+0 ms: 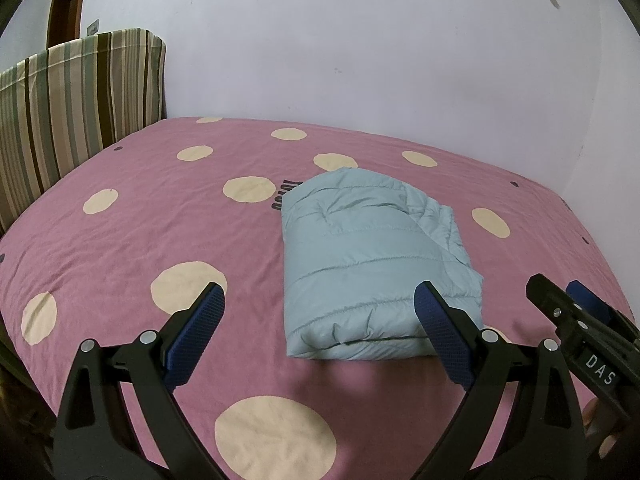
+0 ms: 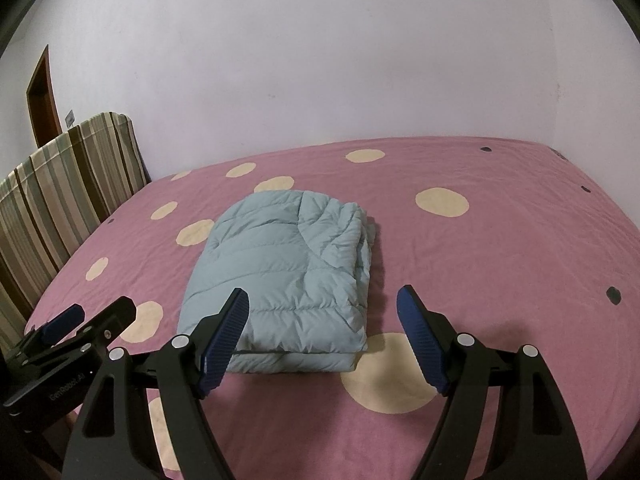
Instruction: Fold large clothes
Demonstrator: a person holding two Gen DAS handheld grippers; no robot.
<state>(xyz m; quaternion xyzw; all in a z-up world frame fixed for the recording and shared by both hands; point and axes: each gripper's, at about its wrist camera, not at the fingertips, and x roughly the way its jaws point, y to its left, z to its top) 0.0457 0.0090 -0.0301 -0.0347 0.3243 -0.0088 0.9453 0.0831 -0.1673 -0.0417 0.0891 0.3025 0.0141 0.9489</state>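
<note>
1. Jacket (image 1: 372,264) is folded into a puffy bundle on the bed (image 1: 160,220), just ahead of both grippers.
2. Left gripper (image 1: 320,336) is wide open, holding nothing.
3. Right gripper (image 2: 324,340) same deal, open and empty, beside the left.

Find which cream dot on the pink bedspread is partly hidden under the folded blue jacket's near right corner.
It is the big cream dot nearest the right tongs. The jacket covers its upper left edge; the other big dots nearby lie clear of that corner.

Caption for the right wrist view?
Open right gripper poised before folded blue puffer jacket on polka-dot bedsheet.
</note>
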